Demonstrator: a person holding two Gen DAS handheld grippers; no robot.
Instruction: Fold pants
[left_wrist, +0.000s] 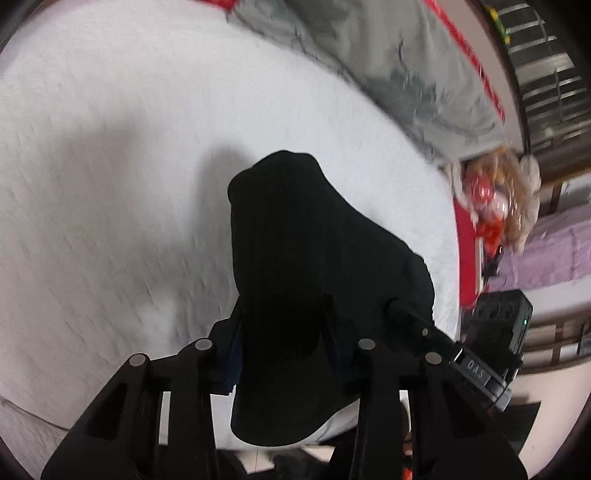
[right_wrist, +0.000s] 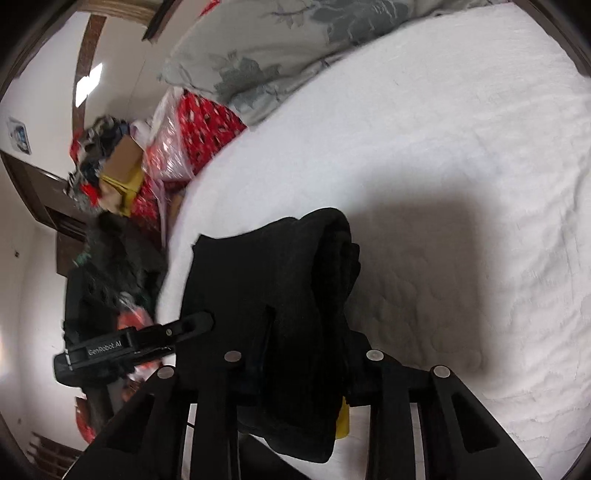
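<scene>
The black pants (left_wrist: 306, 266) hang in a bunched, folded mass above the white bed (left_wrist: 110, 147). My left gripper (left_wrist: 284, 325) is shut on the cloth, which drapes over its fingers and hides the tips. In the right wrist view the same pants (right_wrist: 280, 288) show thick folded layers, and my right gripper (right_wrist: 295, 332) is shut on them. The other gripper shows at the edge of each view, the right gripper (left_wrist: 480, 354) and the left gripper (right_wrist: 140, 343), close beside the pants.
A grey floral quilt (left_wrist: 388, 66) lies at the far side of the bed (right_wrist: 443, 147). Red patterned bags and a cardboard box (right_wrist: 155, 155) pile up beside the bed. A plush toy (left_wrist: 498, 192) and a purple cover (left_wrist: 554, 251) sit off its edge.
</scene>
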